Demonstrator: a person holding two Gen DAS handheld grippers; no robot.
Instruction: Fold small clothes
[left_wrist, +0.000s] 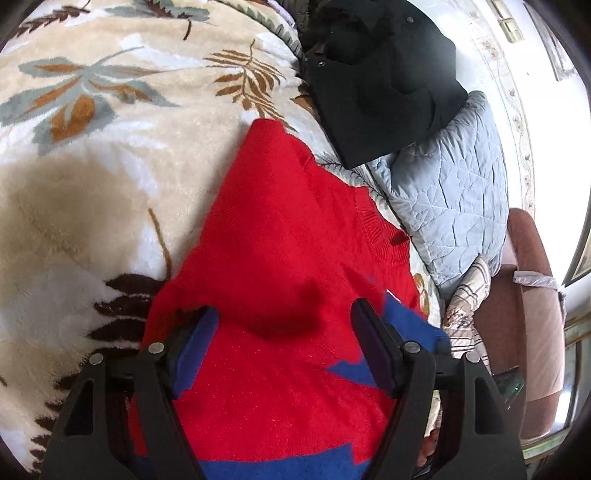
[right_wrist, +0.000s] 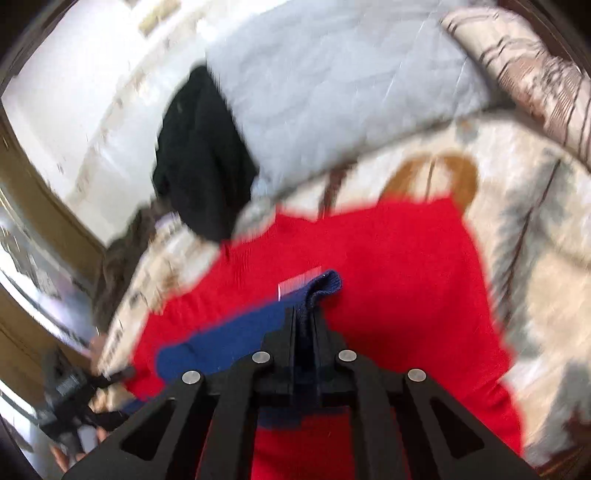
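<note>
Right gripper (right_wrist: 304, 314) pinches the blue ribbed cuff (right_wrist: 325, 284) of a red sweater (left_wrist: 280, 229) spread on a leaf-patterned blanket (left_wrist: 110, 155); left gripper (left_wrist: 284, 325) hovers spread above it.

Bed cover: plush cream blanket (left_wrist: 110, 155) printed with grey, tan and brown leaves, spread across the near and left side.
Bedding: pale blue quilted comforter (left_wrist: 454, 206) bunched at the far right, beside a beige pillow with dark plaid stripes (left_wrist: 469, 295).
Wall: white panelling with a faint floral border (left_wrist: 517, 122), far right.
Furniture: brown upholstered chair (left_wrist: 535, 295) at the right edge.
Light: bright daylight from the right.
</note>
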